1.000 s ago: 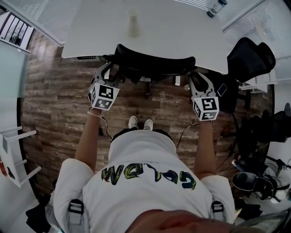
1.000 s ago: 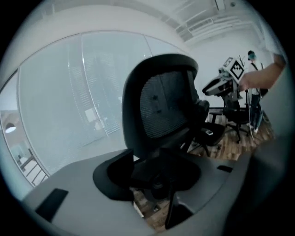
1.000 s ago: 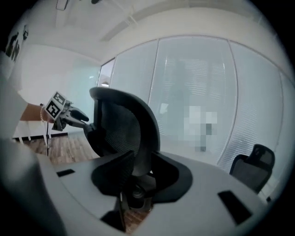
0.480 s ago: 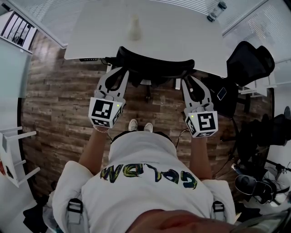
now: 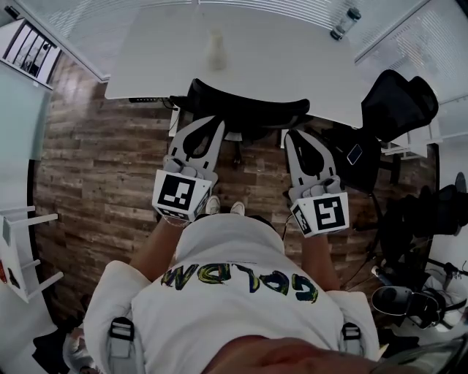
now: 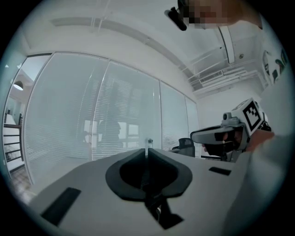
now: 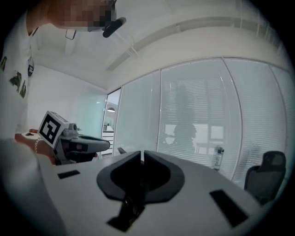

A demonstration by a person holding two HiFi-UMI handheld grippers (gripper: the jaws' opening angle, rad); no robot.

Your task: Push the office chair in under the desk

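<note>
The black office chair [image 5: 248,111] stands tucked against the near edge of the white desk [image 5: 292,58], its seat hidden under the top. My left gripper [image 5: 220,122] is held up off the chair's left side, shut and empty. My right gripper [image 5: 287,134] hovers off the chair's right side, its jaws closing with nothing between them. Neither touches the chair. The left gripper [image 6: 147,150] and the right gripper [image 7: 142,152] point over the desk at a blinded glass wall, tips together. The chair is out of both gripper views.
A pale cup [image 5: 215,45] and a bottle [image 5: 345,22] stand on the desk. A second black chair [image 5: 398,95] sits at the desk's right end, with bags and cables on the floor beyond. A white stool [image 5: 18,248] is at the left. The floor is wood plank.
Both grippers pulled back from the chair's backrest toward the person and rose. Their jaws went from open to closed. The chair stays at the desk.
</note>
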